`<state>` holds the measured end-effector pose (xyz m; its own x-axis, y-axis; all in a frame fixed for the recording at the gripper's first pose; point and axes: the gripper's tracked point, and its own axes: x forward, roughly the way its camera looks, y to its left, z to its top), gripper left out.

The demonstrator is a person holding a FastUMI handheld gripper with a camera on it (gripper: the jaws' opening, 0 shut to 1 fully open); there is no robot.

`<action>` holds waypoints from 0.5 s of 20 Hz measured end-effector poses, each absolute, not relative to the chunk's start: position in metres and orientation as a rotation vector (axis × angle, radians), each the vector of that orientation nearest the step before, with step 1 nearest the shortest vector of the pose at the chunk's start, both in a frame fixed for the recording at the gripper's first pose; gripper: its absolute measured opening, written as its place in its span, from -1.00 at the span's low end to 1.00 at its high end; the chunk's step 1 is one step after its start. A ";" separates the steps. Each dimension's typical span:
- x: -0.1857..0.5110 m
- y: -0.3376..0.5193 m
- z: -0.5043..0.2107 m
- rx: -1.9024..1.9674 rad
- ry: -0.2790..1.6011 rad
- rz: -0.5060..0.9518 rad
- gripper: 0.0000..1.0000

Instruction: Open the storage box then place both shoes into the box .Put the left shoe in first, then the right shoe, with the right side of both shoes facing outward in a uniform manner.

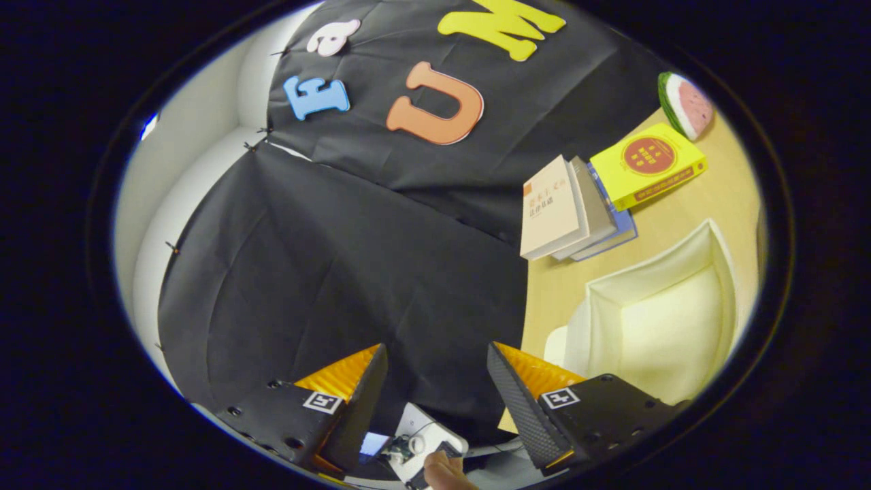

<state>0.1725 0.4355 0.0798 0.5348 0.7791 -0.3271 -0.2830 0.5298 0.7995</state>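
Black creased cloth (340, 238) hangs as the booth's wall across most of the scene, with a pale curved white wall (184, 170) beyond its edge; a light wooden tabletop (680, 211) runs off to one side, the whole view tilted steeply. The claw (437, 381) stands with its two fingers spread wide apart and nothing held between them, only the dark cloth showing in the gap; each finger is a wedge with a ribbed face and a square printed marker on its mount. The cream-white, smooth plastic storage box (667, 320) lies on the tabletop just beside and beyond the right finger, off to that side rather than between the fingers; its nearer end is cut off behind the finger's mount, and I cannot tell for certain whether the pale hollow facing the camera is the open interior or the lid. Farther along the tabletop a leaning row of books (578, 207) rests against the cloth, a yellow paperback book (646, 163) propped over them; past these sits a watermelon-slice toy (686, 105), green-rinded and pink-faced. Beneath the fingers a small white device (425, 435) and a fingertip of the person's hand (446, 471) show, partly hidden.
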 end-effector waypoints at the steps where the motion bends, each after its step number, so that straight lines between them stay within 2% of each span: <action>1: 0.175 0.422 0.076 0.705 0.729 0.690 0.85; 10: 0.187 0.278 0.035 0.458 0.665 0.481 0.89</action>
<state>0.1873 0.2777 0.0348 0.6872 0.5548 -0.4690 -0.2719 0.7951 0.5421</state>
